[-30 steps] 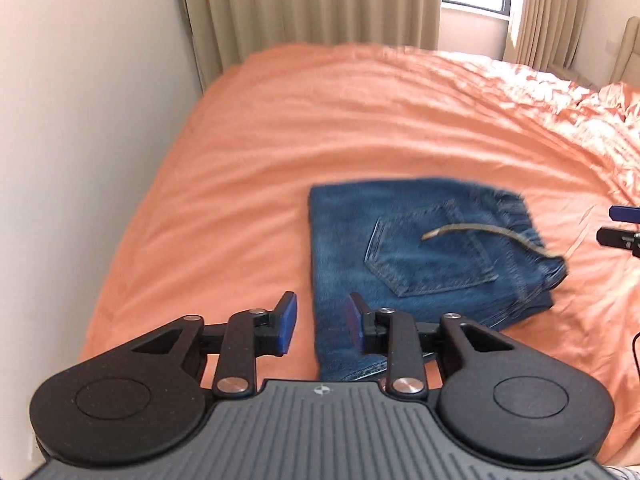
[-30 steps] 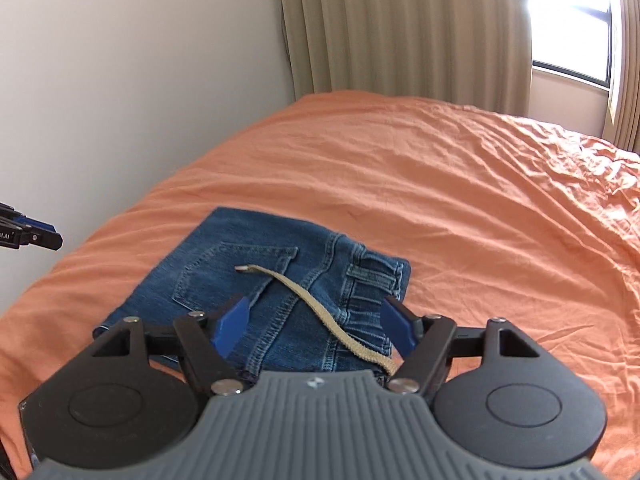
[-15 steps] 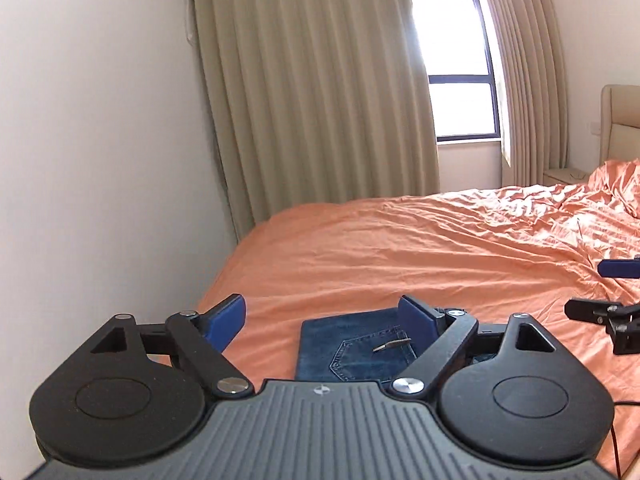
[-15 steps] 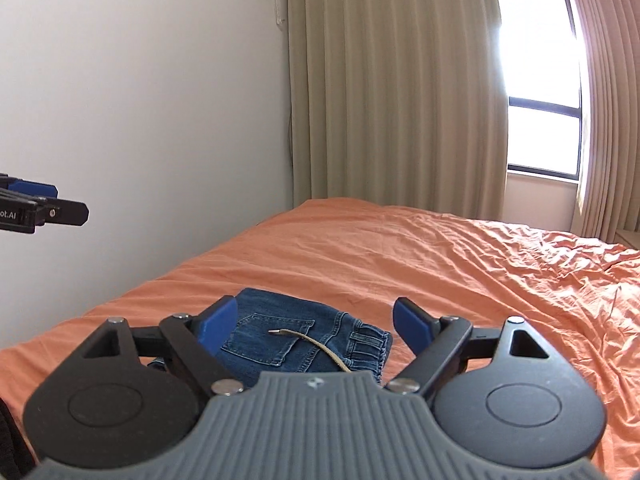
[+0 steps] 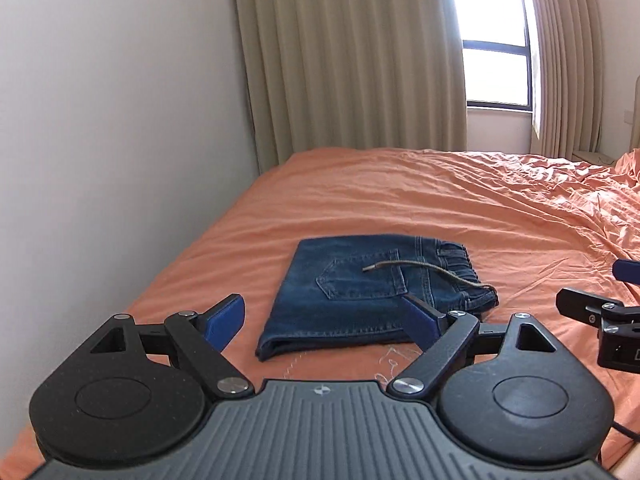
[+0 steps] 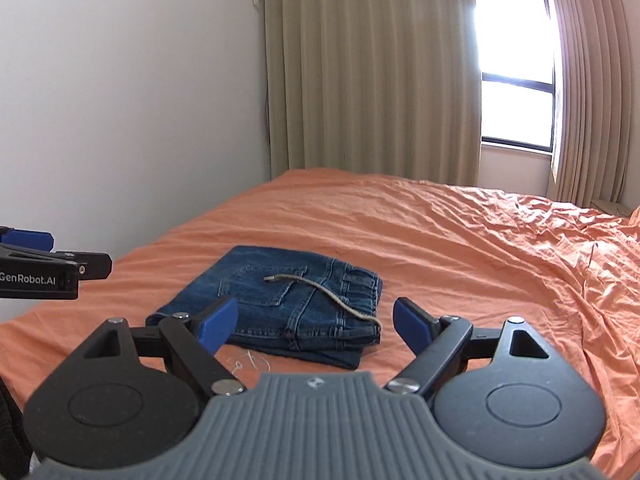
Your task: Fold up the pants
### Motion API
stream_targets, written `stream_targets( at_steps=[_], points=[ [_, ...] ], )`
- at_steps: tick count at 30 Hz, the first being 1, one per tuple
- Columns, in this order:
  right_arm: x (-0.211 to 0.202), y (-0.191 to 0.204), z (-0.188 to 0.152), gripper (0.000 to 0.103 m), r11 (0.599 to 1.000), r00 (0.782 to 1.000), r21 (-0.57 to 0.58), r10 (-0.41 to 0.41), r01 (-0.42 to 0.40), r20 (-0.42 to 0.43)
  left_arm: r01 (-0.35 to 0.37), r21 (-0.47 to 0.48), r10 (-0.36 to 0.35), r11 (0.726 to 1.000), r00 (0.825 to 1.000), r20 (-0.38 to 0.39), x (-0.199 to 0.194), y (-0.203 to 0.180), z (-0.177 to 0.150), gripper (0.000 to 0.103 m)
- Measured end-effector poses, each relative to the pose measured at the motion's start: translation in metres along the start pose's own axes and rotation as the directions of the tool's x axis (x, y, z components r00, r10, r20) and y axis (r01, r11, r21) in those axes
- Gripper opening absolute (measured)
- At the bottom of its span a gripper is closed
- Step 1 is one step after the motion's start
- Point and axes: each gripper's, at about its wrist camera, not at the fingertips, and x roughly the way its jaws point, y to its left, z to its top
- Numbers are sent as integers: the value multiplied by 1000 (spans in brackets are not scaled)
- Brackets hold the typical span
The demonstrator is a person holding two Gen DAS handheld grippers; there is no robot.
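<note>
Dark blue denim pants (image 5: pixel 360 292) lie folded into a compact rectangle on the orange bed, back pocket up, with a tan drawstring (image 5: pixel 424 270) trailing across the top. They also show in the right wrist view (image 6: pixel 288 300). My left gripper (image 5: pixel 324 320) is open and empty, held above the bed just short of the pants. My right gripper (image 6: pixel 316 322) is open and empty, also held back from the pants. Each gripper shows at the edge of the other's view.
The orange bedsheet (image 5: pixel 460 200) spreads wide and wrinkled to the right. A white wall (image 5: pixel 100 140) runs close along the bed's left side. Beige curtains (image 5: pixel 352 60) and a bright window (image 5: pixel 496 76) stand behind the bed.
My left gripper opened wide and let go of the pants. Both grippers drew back from the pants, tilted up toward the window, then came back down toward the bed.
</note>
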Motion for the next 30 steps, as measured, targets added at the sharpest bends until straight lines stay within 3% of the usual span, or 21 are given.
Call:
stream_targets(
  at_steps=[10, 30],
  points=[
    [55, 9, -39, 81, 998, 992, 11, -60, 62, -112, 7, -18, -9, 1000, 993, -120, 31, -14, -38, 101],
    [52, -9, -38, 81, 996, 993, 50, -70, 75, -100, 11, -2, -12, 1000, 991, -132, 29, -31, -38, 101]
  ],
)
